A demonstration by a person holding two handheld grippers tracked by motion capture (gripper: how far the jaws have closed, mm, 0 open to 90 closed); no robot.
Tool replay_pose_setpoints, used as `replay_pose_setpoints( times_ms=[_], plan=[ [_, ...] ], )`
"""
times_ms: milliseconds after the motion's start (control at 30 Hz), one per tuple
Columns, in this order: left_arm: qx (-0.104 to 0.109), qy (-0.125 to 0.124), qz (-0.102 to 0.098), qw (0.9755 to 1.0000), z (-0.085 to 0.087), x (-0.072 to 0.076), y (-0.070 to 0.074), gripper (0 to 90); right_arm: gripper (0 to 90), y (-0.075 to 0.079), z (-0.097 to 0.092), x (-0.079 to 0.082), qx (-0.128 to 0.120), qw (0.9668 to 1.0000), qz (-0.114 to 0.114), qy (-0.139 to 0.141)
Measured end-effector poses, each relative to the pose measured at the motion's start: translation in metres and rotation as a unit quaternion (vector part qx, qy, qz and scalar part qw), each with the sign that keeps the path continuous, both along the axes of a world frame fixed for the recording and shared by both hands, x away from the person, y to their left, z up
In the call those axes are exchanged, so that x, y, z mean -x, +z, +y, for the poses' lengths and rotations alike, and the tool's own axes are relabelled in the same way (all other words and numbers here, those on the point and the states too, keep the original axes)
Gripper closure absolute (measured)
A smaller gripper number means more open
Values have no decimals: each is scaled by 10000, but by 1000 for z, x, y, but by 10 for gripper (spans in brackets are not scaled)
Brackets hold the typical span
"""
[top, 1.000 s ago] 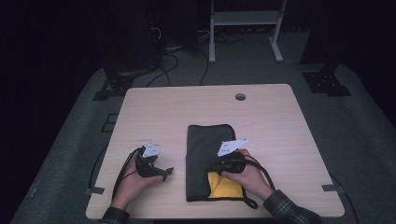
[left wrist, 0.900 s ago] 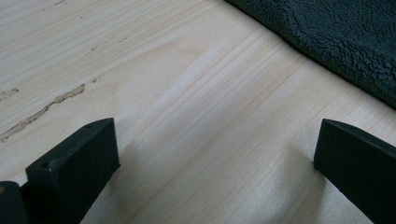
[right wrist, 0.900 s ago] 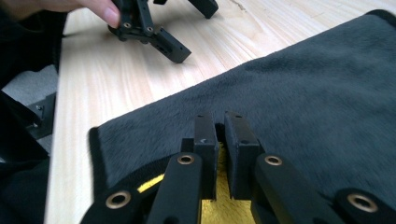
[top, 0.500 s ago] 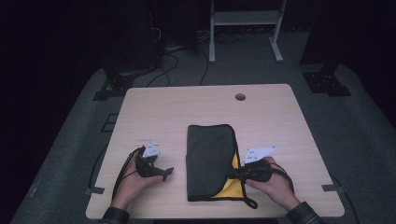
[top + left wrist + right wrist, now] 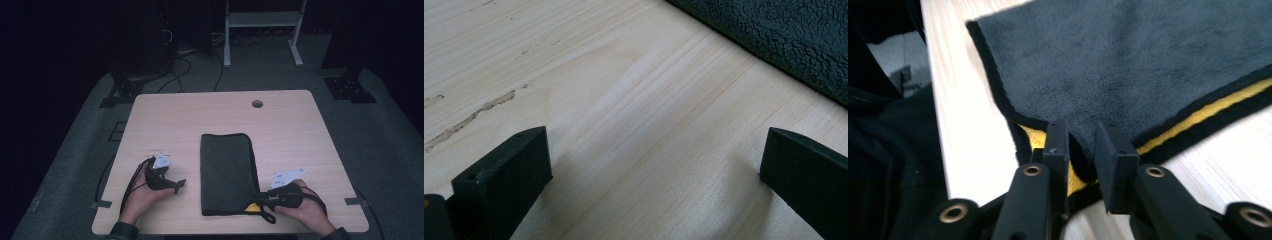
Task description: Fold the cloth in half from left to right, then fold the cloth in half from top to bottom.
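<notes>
Right gripper (image 5: 1082, 150) shifted right, opening; towel (image 5: 226, 167) corner between; grip unclear

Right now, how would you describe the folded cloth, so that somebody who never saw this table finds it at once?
Look at the pale wooden table and go to the middle of its near half. There lies the cloth, a dark grey folded rectangle between the two hands. A yellow inner layer peeks out at its near right corner, where the right tool is.

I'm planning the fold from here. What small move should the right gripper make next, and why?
Probably draw the right gripper back off the dark cloth. Its jaws have just been opening, a narrow gap shows between them, and the near corner with the yellow lining lies on the table, so the corner looks released.
</notes>
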State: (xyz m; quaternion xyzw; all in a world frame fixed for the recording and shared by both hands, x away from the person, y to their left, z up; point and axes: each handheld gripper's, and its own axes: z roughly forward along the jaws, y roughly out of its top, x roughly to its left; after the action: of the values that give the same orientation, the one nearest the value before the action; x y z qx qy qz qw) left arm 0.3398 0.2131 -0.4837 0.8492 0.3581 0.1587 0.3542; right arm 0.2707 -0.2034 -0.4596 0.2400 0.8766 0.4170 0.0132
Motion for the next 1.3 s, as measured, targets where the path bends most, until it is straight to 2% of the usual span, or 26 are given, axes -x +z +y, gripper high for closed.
replay_pose_setpoints(
  times_ms=[67,133,200,267,367,533,567,633,700,833,900,967,1033,1100,1300],
  plan=[
    [0,1,1,10000,0,0,0,0,777,3,-6,2,-46,10000,-54,-53],
    [7,5,0,10000,0,0,0,0,787,7,-9,3,-219,9996,-88,-150],
    [4,3,1,10000,0,0,0,0,796,11,-10,1,-414,9987,-188,-212],
    [4,3,1,10000,0,0,0,0,793,13,-6,-2,-494,9983,-220,-230],
    [3,2,1,10000,0,0,0,0,775,6,2,-4,-253,9993,-215,-158],
    [-5,-10,-2,10000,0,1,0,0,635,-11,10,1,390,9990,-170,110],
    [-7,-34,-3,10000,0,1,0,0,628,-12,10,3,425,9987,-260,145],
    [-3,-76,-5,10000,0,3,0,0,576,-11,9,2,419,9985,-284,185],
    [12,-74,-8,10000,-1,4,0,0,535,-8,9,-1,339,9988,-329,111],
    [41,-72,-46,10000,0,5,3,68,476,-2,9,-14,174,9989,-417,-74],
    [46,-101,-3,9999,-1,3,5,150,444,1,9,-23,106,9986,-484,-178],
    [61,-127,8,9999,-3,0,7,163,416,3,9,-32,36,9982,-520,-286],
    [136,-162,-8,9998,-7,-3,10,214,413,6,8,-43,-34,9974,-595,-418],
    [196,-180,-2,9996,-10,-6,13,221,412,9,7,-54,-105,9969,-565,-531],
    [386,-276,-5,9989,-19,-22,24,350,413,17,6,-83,-209,9950,-619,-756]
  ],
)
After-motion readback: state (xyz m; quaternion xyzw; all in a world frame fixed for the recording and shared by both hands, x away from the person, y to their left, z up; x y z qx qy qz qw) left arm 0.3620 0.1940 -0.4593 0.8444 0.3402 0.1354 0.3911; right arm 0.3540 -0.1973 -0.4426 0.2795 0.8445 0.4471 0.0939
